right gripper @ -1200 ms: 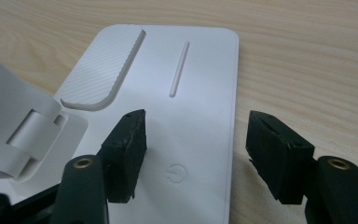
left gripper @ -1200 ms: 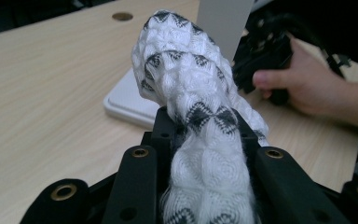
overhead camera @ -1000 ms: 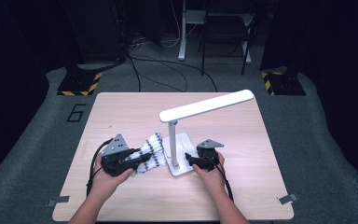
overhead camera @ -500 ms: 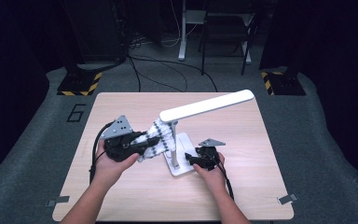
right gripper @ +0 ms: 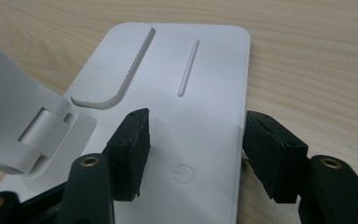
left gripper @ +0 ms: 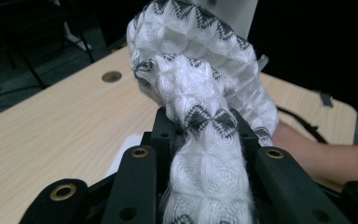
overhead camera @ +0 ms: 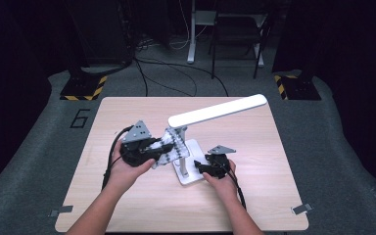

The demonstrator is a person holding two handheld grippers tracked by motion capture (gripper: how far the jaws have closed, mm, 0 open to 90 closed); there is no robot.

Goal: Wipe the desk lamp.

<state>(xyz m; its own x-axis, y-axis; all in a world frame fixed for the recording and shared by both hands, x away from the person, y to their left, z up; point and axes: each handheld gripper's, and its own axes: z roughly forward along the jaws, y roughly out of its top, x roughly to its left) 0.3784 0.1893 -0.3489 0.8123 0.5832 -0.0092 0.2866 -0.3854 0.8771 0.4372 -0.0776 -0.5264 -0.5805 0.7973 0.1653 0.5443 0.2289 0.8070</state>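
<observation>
The right gripper (right gripper: 193, 140) rests on the lamp base (right gripper: 200, 70), jaws apart, one pad on the base and one at its edge. Farther back, the left gripper (overhead camera: 144, 149) is clamped on a white cloth (left gripper: 200, 93) held against the lamp post (overhead camera: 180, 147) above the table (overhead camera: 274, 186).

The left gripper (left gripper: 205, 158) is clamping a white knitted cloth (left gripper: 200, 93) with grey zigzag bands; its 2 black jaws are pressing in from either side on a bunched, rope-like fold of the fabric. Above the jaws the cloth is bulging into a rounded, folded mass that is hanging clear of the desk (left gripper: 60, 116). The light wooden desk is stretching away behind, with a round cable hole (left gripper: 111, 76) lying near its far edge. A pale, flat white piece (left gripper: 128, 147) is peeking out just left of the jaws, low against the desk. At the right a person's forearm (left gripper: 326, 156) is lying across the desk, with a black cable (left gripper: 303, 123) curving beside it.
</observation>
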